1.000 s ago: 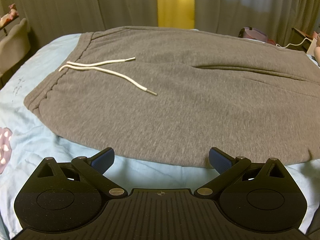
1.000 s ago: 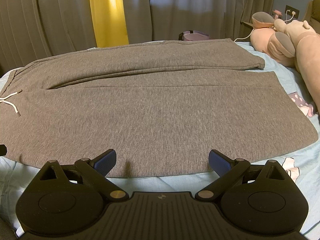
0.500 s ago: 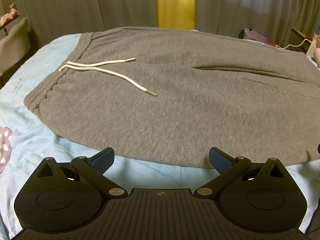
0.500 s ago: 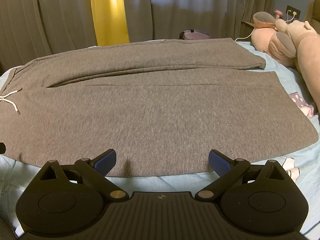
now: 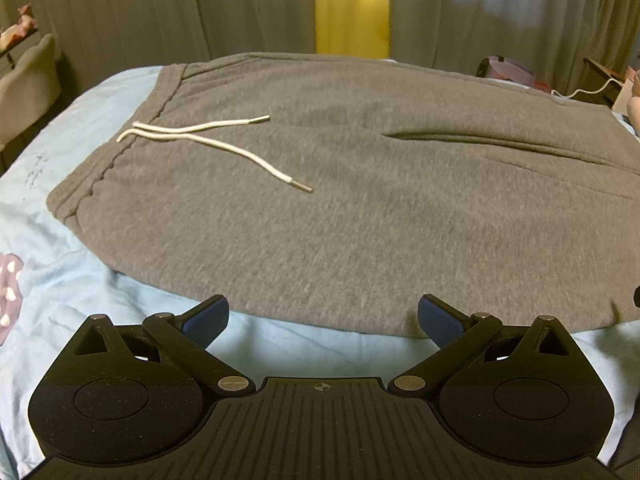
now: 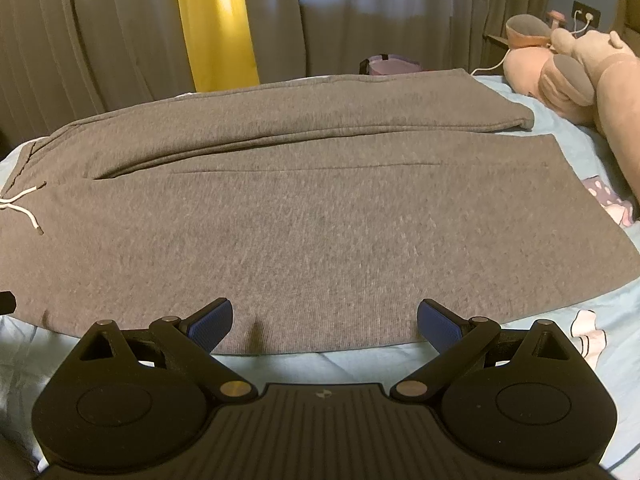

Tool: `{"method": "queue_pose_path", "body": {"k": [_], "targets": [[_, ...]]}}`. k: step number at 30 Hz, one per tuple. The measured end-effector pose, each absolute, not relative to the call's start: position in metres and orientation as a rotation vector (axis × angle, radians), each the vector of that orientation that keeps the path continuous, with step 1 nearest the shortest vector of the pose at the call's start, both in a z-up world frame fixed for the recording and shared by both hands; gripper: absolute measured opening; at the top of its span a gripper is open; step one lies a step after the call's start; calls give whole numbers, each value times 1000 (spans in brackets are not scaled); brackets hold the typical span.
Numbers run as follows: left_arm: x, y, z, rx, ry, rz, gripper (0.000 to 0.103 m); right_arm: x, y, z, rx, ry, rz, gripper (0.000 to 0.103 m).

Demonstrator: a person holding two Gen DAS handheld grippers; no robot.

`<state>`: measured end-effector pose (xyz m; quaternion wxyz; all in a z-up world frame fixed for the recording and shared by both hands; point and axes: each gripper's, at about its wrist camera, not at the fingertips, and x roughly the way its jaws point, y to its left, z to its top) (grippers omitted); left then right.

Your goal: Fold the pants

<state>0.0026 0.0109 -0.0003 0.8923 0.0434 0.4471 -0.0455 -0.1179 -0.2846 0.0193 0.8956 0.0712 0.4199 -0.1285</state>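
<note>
Item: grey sweatpants (image 6: 320,220) flat on bed sheet (image 5: 280,340), unfolded; my left gripper (image 5: 322,320) and right gripper (image 6: 325,320) gape empty, so I judge pinching the near edge comes next.

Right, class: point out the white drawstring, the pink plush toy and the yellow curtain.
white drawstring (image 5: 224,145): left wrist view, on the longer cord.
pink plush toy (image 6: 560,80): right wrist view, on its body.
yellow curtain (image 6: 218,24): right wrist view, mid-panel.

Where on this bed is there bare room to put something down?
A bare sheet strip lies left of the grey pants' waistband, another along their near edge by both grippers. The right side is crowded by a plush toy.
</note>
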Motion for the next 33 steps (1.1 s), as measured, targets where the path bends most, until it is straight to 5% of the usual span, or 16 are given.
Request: {"method": "queue_pose_path", "body": {"k": [15, 25, 33], "targets": [[13, 8, 11, 48, 926, -126, 103, -88, -323, 4, 292, 882, -302, 99], [120, -18, 40, -134, 779, 47, 103, -41, -346, -36, 290, 1008, -445, 99], [185, 6, -16, -4, 714, 257, 103, -37, -354, -40, 337, 963, -464, 99]]}}
